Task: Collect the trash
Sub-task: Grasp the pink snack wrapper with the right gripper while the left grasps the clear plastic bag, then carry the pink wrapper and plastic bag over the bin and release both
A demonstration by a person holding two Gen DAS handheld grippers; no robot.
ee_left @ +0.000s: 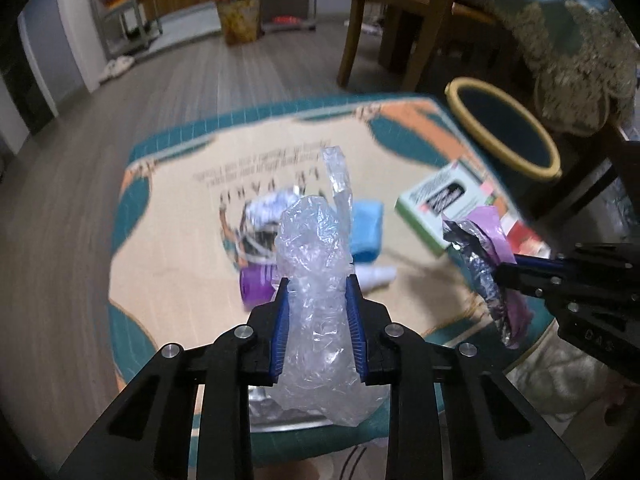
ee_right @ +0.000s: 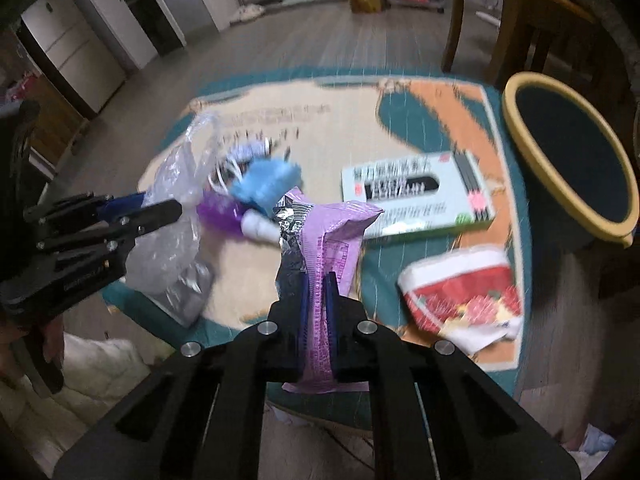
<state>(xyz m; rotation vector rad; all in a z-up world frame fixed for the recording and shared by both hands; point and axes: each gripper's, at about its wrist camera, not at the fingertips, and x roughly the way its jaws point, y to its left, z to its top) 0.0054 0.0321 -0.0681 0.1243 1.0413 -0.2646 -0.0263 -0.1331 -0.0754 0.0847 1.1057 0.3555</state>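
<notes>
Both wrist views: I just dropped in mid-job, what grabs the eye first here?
Each gripper is clamped on trash above the small table: the left gripper pinches a crumpled clear plastic bag, the right gripper a purple wrapper with a foil lining. To the right, beyond the table's edge, stands an open yellow-rimmed bin; a green-and-white box and a red-and-white paper cup lie on the tabletop near it.

Two grippers, the left (ee_left: 318,292) and the right (ee_right: 316,292). One clear bag (ee_left: 316,280), one purple wrapper (ee_right: 332,240), one green box (ee_right: 416,196), one red-and-white cup (ee_right: 460,292), one blue cloth (ee_right: 266,184), one small purple piece (ee_right: 220,210), one white bottle (ee_right: 260,228), one bin (ee_right: 576,164), one mat (ee_right: 256,280), and at least one chair (ee_left: 396,8).
</notes>
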